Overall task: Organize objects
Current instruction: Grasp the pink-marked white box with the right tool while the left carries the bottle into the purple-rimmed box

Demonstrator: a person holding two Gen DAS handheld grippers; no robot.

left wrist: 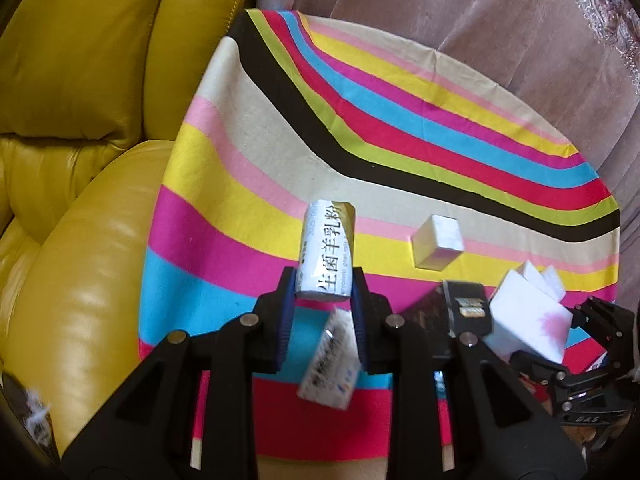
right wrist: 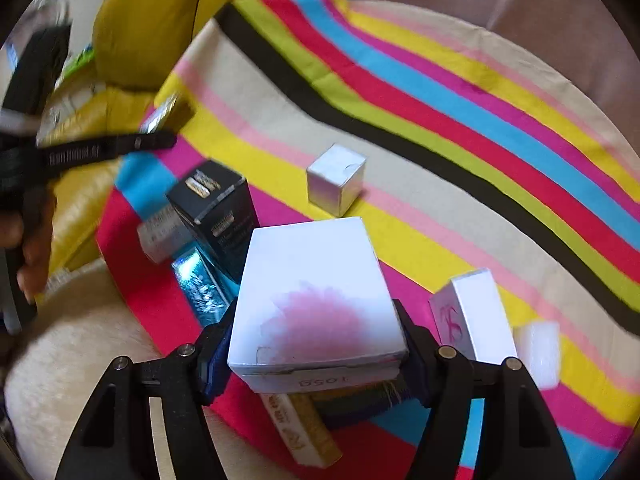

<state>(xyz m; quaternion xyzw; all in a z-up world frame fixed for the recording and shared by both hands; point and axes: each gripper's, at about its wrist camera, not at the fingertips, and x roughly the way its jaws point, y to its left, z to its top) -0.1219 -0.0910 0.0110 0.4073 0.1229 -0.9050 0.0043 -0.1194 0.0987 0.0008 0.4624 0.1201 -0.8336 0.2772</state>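
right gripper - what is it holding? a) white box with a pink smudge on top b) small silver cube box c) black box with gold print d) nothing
a: the right gripper has its jaws pressed against both sides of the white box with a pink smudge, while the small silver cube box sits apart on the striped cloth.

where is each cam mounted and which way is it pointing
Left wrist: sits on the left tongs, looking forward and down over the striped cloth toward the yellow sofa; its fingers grip a milk powder box.
Right wrist: sits on the right tongs, facing the same cloth; its fingers clamp a white box with pink print, and the person's left hand shows.
Shared: small white cube box, black box.
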